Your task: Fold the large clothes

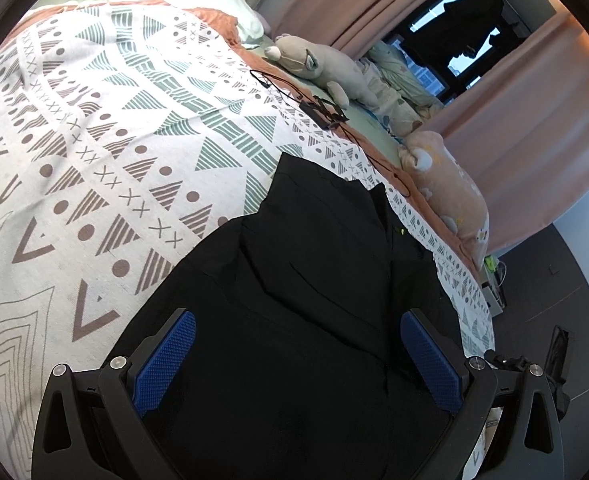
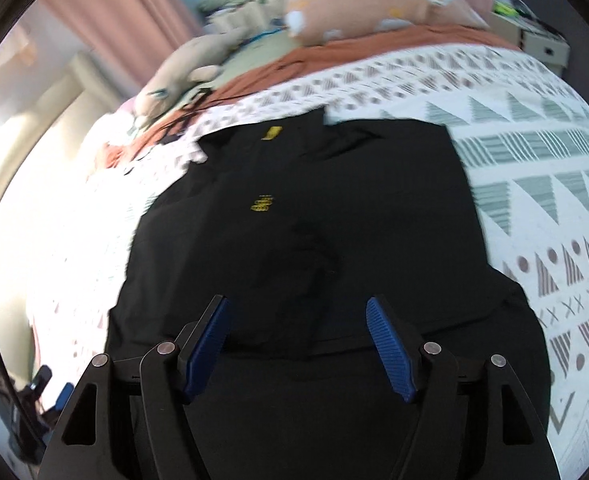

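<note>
A: Start with the grippers. How do they stand?

B: The left gripper (image 1: pixel 298 354) is spread wide with nothing pinched, its blue pads (image 1: pixel 165 360) hanging over the near part of the black garment (image 1: pixel 314 280). The right gripper (image 2: pixel 298 344) is also released – the jaws are apart and the cloth lies below them, not between the pads.

A: And where is the garment?

B: It is flat on the patterned bedspread (image 1: pixel 94 140), near the bed's side edge, with its collar end toward the plush toys (image 1: pixel 326 68) and the black cable (image 1: pixel 294 98) along the far edge. In the right wrist view a small yellow logo (image 2: pixel 263 203) faces up, and a fold line crosses the cloth just ahead of the fingers.

A: So what does the step need?

B: I judge it is a fresh grasp on the near hem. Each gripper should take a corner, pinch only the layers meant to travel, lift evenly – then carry the hem toward the collar so the edges stay square and no wrinkle is trapped.
</note>
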